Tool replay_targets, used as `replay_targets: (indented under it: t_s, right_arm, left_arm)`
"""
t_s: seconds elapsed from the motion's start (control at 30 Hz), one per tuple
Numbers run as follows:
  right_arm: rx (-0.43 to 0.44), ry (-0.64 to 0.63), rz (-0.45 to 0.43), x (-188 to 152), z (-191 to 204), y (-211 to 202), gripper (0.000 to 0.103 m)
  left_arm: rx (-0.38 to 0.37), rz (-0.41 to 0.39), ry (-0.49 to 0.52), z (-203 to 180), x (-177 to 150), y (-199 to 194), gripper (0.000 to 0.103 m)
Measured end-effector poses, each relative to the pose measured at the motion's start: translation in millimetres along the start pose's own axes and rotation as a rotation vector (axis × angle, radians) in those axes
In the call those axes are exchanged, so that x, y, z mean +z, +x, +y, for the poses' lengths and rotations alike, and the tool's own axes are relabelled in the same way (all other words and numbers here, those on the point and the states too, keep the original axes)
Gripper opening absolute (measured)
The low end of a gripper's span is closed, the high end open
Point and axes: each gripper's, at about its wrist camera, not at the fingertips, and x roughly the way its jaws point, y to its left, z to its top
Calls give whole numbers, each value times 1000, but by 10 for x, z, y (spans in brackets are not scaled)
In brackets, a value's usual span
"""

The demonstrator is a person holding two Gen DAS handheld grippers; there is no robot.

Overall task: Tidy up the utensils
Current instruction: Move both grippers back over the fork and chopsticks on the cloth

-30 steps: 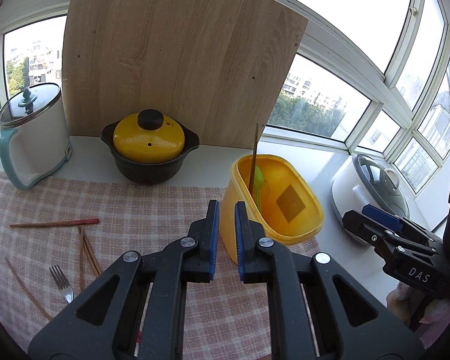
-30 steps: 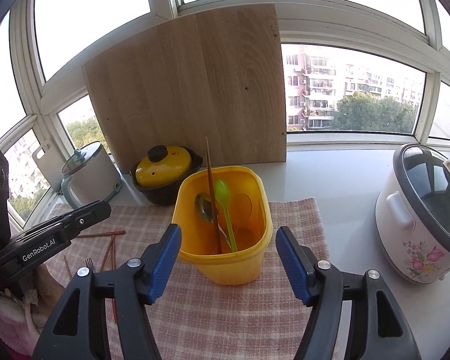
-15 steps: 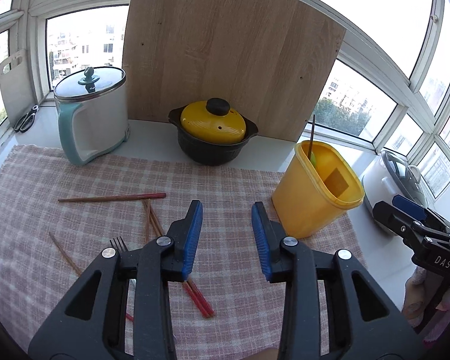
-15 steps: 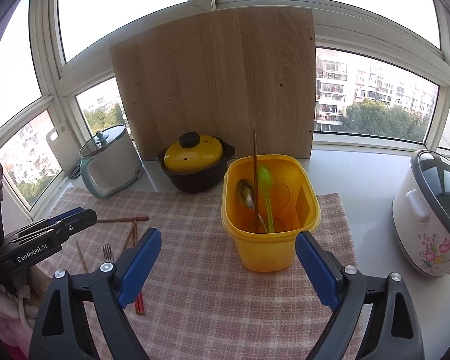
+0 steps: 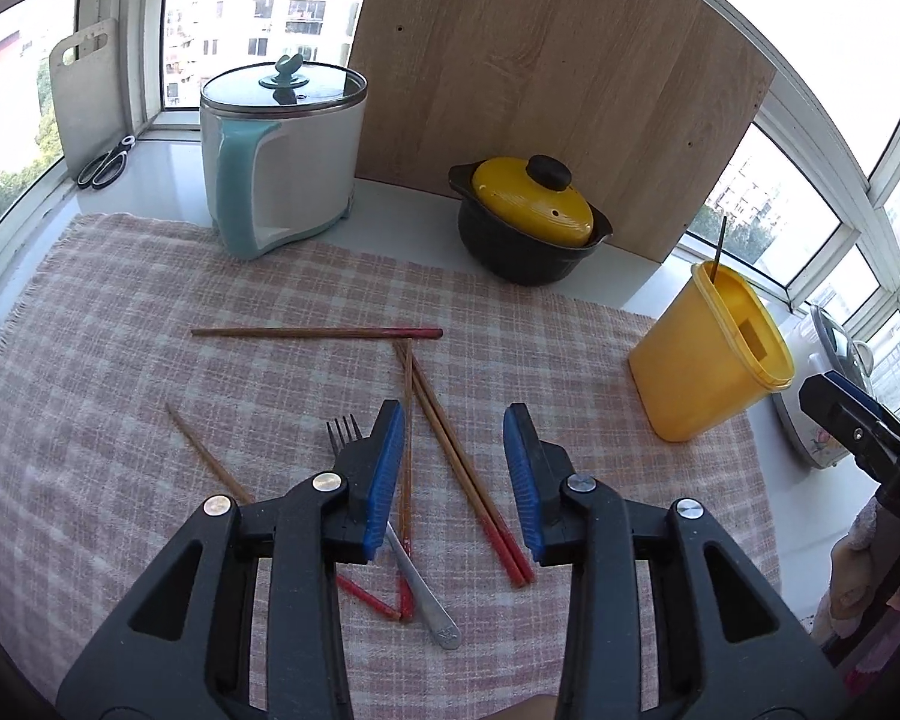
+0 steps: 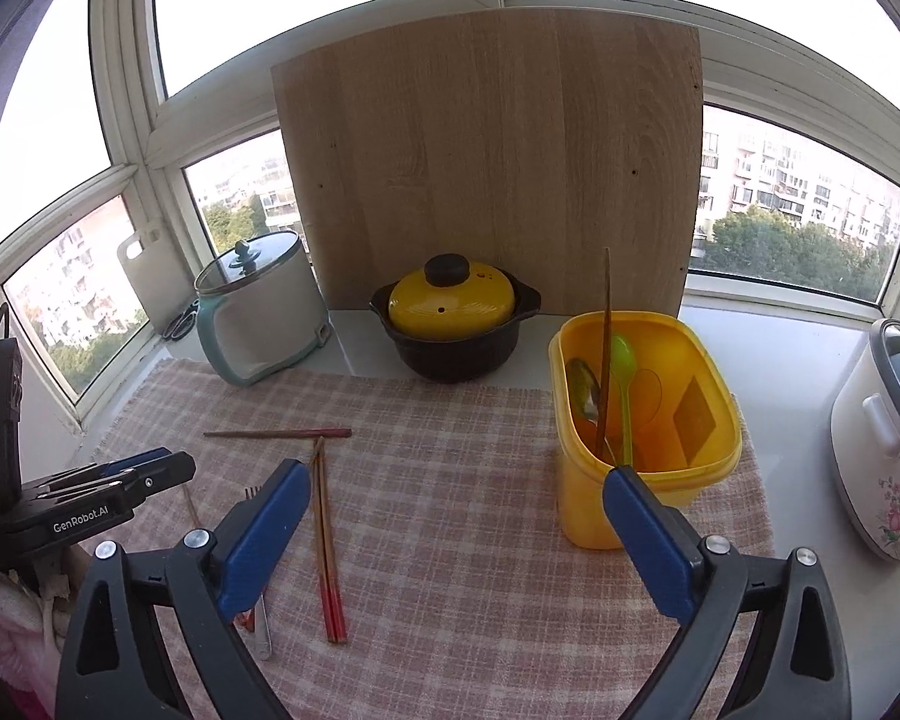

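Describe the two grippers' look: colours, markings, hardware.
Both grippers, left and right, are black plastic clamps with ribbed blue pads and silver rivets. White lettering reads "GenRobot.AI" on the left one's side. No cables or sleeves visible.

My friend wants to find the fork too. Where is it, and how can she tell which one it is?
Start at the checked cloth, in front of the white and teal pot. Among the scattered chopsticks lies the fork, beside the left gripper. It alone is silver metal with prongs.
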Motion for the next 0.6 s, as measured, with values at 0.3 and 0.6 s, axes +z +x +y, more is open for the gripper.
replay_targets:
  t_s: [0.3,0.6]
  right_arm:
    - [37,-44,26,-42,250,207,99]
    - [87,-141,101,-107,511,504,94]
  left_arm:
    - [25,54,-50,389,-104,63,34]
    - [32,129,-132,789,-273,208,34]
